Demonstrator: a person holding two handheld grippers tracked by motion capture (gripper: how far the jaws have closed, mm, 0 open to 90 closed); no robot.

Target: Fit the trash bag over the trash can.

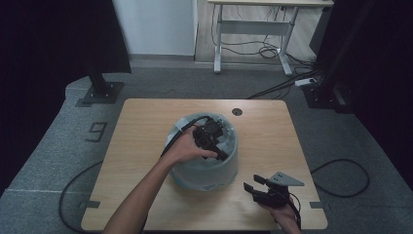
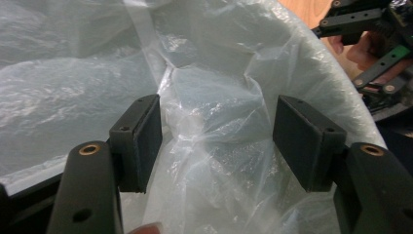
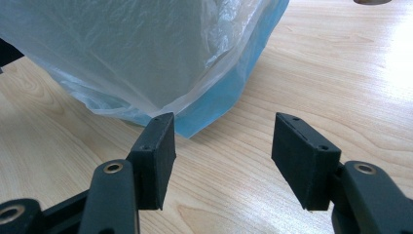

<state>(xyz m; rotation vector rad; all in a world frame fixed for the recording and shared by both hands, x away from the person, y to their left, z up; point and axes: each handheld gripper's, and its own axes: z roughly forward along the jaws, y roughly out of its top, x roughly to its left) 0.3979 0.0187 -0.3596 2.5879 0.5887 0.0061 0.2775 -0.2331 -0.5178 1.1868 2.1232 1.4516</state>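
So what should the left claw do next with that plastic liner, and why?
Probably shut the left claw on the bunched fold of plastic liner. Its jaws stand open with the fold between them, inside the blue bin. The right claw waits open over the table.

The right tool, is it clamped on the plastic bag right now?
No, in the right gripper view the right tool stands open over bare table, with the plastic bag lying beyond its pads, untouched.

Bag folds [image 2: 214, 122] between jaws — table [image 3: 341, 63] beyond
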